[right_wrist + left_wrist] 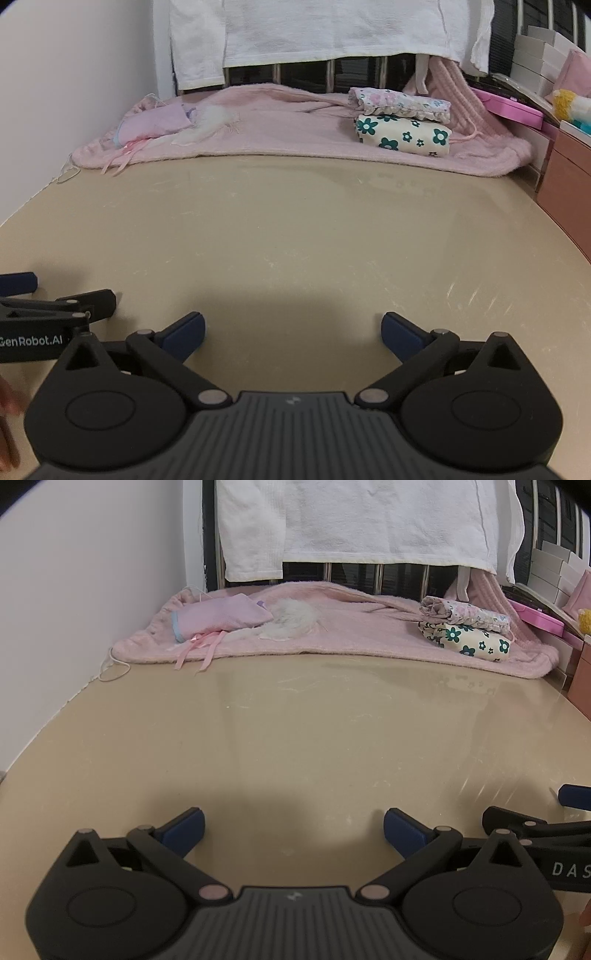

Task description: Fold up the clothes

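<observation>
A large pink towel-like cloth [332,635] [295,125] lies spread at the far side of the beige table [295,731] [295,229]. On its left lies a crumpled pink garment with ribbons [218,620] [155,123] and a white fluffy piece [291,622] [214,118]. On its right sit two folded items, a floral-print one [461,614] [399,101] stacked on a cream one with green flowers [469,640] [402,136]. My left gripper [293,829] and right gripper [291,332] are open and empty, side by side low over the near table.
A white wall [74,609] borders the left. White towels [351,520] [332,29] hang over a dark rail behind the table. Pink and white boxes [546,590] [517,107] and a brown cabinet [565,177] stand at the right.
</observation>
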The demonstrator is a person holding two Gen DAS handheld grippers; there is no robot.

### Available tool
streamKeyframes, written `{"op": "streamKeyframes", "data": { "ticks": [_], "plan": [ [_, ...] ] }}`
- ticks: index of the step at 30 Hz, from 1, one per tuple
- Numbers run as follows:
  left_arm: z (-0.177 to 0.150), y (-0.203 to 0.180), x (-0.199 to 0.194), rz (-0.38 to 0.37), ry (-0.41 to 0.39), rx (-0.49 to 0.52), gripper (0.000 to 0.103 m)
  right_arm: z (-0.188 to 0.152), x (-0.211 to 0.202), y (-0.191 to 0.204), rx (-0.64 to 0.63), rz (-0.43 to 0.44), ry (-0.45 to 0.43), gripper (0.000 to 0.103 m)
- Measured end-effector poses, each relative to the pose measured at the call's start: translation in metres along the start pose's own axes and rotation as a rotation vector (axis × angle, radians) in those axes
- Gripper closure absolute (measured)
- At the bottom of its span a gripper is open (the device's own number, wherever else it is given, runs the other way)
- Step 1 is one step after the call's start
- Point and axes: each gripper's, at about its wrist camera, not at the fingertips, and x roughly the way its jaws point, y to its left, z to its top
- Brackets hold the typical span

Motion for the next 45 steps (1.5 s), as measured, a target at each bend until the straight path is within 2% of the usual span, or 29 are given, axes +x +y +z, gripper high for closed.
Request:
{"op": "streamKeyframes", "data": {
  "ticks": [45],
  "plan": [
    [-0.0019, -0.0021, -0.0032, -0.007, 0.001, 0.000, 0.000, -0.0006, -0.0020, 0.0006, 0.020, -0.019, -0.002, 0.001]
  ]
}}
